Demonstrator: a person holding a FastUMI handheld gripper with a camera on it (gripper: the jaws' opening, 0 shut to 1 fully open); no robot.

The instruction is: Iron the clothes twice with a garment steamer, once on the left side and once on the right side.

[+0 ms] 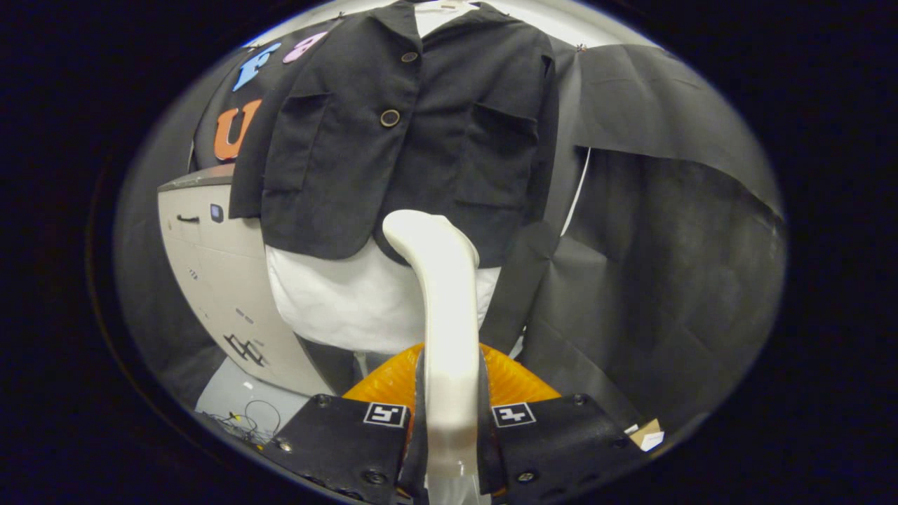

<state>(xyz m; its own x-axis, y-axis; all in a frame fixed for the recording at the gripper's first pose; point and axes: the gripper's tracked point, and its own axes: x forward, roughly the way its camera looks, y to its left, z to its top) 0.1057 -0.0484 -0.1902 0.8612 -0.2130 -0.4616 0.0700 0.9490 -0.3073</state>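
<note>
A white garment steamer (443,308) stands upright between my fingers, and my gripper (449,414) is shut on its handle. Its curved head reaches up to the lower hem of a black jacket (393,147), near the jacket's middle. The jacket hangs straight ahead with two buttons and two chest pockets. Under it hangs a white shirt (351,301), whose lower part shows beneath the jacket's hem. Whether the steamer's head touches the cloth I cannot tell.
A white cabinet (210,280) stands left of the clothes, with cables (245,417) on the floor below it. Black cloth (666,245) covers the wall to the right. An orange ribbed thing (382,382) sits low behind the fingers. A small cardboard piece (649,435) lies at lower right.
</note>
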